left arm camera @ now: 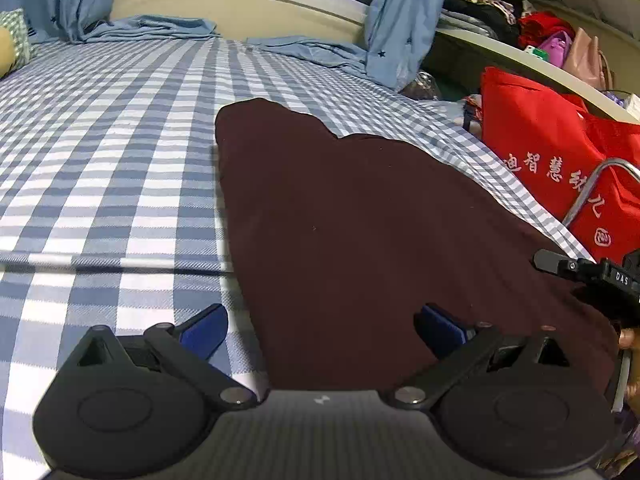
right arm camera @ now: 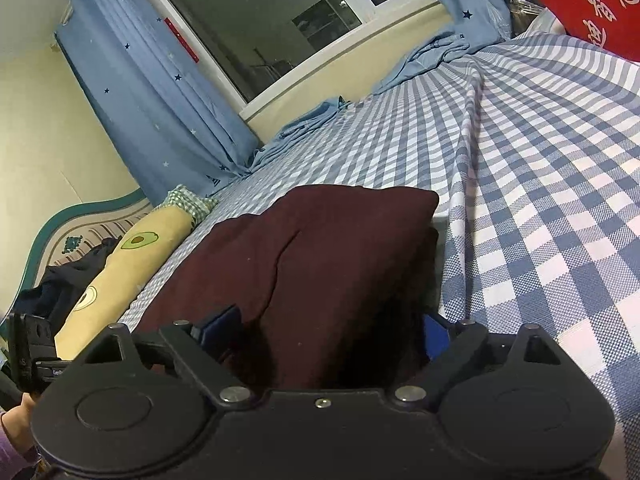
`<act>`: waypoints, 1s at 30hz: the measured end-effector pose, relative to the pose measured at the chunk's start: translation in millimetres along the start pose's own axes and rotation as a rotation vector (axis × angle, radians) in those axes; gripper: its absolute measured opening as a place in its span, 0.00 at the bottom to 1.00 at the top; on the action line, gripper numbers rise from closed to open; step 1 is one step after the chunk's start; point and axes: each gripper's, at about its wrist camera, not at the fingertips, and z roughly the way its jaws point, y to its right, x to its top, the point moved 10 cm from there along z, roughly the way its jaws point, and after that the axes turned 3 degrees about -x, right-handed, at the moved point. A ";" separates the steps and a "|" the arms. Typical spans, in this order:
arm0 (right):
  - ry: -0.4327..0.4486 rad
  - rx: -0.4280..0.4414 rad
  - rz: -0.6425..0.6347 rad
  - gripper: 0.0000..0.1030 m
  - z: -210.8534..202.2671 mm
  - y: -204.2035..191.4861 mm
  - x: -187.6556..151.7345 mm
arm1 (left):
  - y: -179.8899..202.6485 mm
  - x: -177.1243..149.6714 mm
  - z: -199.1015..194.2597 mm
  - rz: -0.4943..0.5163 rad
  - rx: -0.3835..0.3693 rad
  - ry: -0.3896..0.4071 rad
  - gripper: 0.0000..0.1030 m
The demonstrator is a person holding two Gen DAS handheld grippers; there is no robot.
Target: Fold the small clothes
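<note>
With both my left gripper (left arm camera: 322, 330) and right gripper (right arm camera: 332, 332) spread apart, the maroon garment (left arm camera: 360, 216) ahead looks partly folded, more folds left.

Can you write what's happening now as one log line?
maroon garment flat on checked bed | left gripper open | right gripper open

The folded garment (left arm camera: 360, 220) lies on the bed sheet (left arm camera: 100, 160), toward the bed's right edge in the left wrist view. Beyond that edge stands a bag (left arm camera: 552, 160), with shelves (left arm camera: 520, 60) behind it. Curtains (left arm camera: 400, 20) hang at the far end, their hems resting on the sheet below the window (right arm camera: 260, 32). In the right wrist view a long pillow (right arm camera: 132, 256) lies left of the garment — before the headboard (right arm camera: 60, 232), with what may be other clothing (right arm camera: 68, 280) heaped against it.
</note>
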 end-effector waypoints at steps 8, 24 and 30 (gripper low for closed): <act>0.003 0.003 0.004 0.89 -0.5 -1.7 -1.0 | -1.8 7.0 6.3 0.013 -0.047 -0.112 1.00; -0.027 0.044 0.007 0.96 0.6 -2.1 1.2 | 0.2 11.7 16.6 0.067 -0.114 -0.104 1.00; -0.026 -0.019 -0.040 0.85 2.1 -5.7 2.3 | 4.9 15.7 22.6 0.054 -0.078 -0.145 1.00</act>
